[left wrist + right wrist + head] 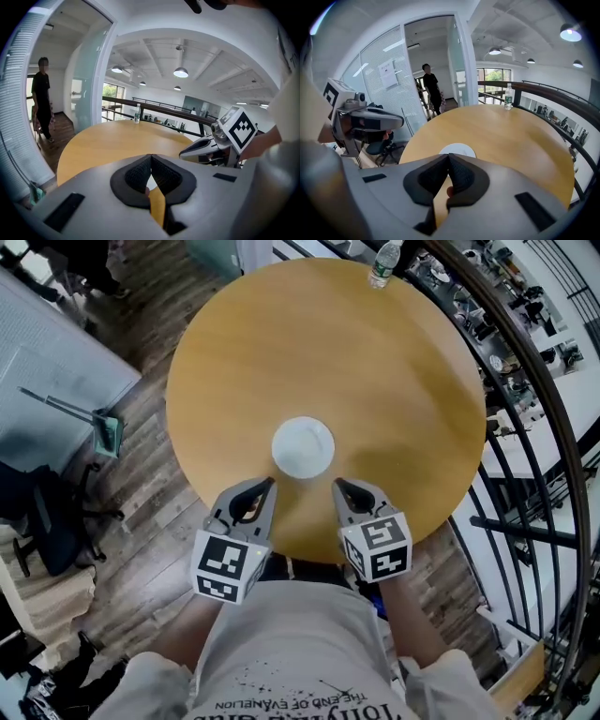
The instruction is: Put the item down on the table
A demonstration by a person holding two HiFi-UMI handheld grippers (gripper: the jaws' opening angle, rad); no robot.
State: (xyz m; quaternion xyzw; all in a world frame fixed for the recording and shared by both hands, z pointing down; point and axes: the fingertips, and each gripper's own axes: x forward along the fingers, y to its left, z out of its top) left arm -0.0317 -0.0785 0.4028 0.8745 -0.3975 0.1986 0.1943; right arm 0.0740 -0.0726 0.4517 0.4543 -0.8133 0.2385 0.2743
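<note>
round wooden surface [394, 409] carries a white disc [303, 447] near its near edge and a bottle [383, 263] at its far edge. the disc lies flat, apart from both tools, so the putting-down looks done. left tool [269, 483] and right tool [337, 484] are each pressed together on nothing. next, they likely need only draw clear. whether the disc is a plate or a lid is unclear.

Shirt [281, 638] — "THE END OF…"
</note>
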